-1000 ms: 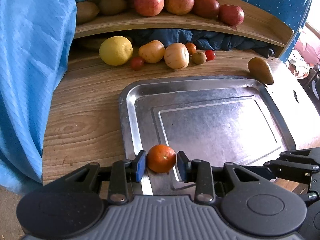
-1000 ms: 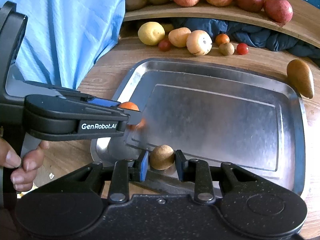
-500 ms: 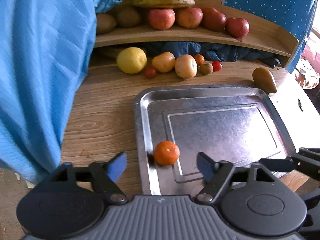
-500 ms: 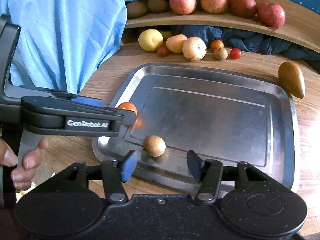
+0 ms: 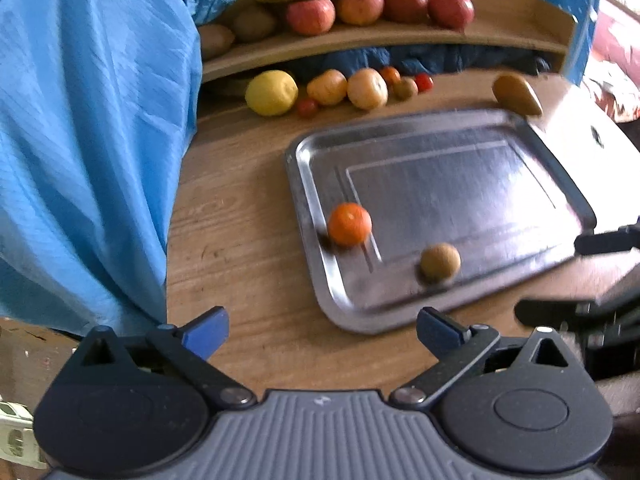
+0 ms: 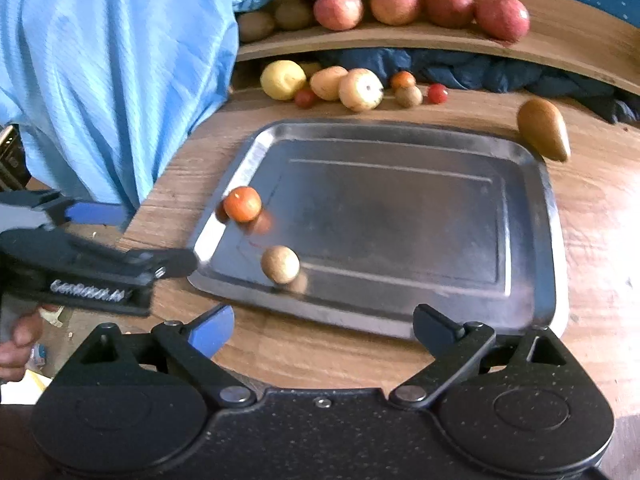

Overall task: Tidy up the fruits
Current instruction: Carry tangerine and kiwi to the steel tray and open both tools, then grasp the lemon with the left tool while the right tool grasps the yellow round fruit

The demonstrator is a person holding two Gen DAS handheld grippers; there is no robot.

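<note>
Orange mandarin (image 5: 349,224) and brown kiwi (image 5: 440,262) lie on the steel tray (image 5: 460,168), ahead of the left gripper (image 5: 322,330) and right gripper (image 6: 324,326), both spread wide, holding nothing.

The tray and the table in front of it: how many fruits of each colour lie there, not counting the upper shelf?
Orange: 2, one on the tray, one in the back row
Red: 2
Yellow: 1
Pale tan: 2
Brown: 3, one on the tray, one in the row, one pear-shaped
Total: 10
</note>
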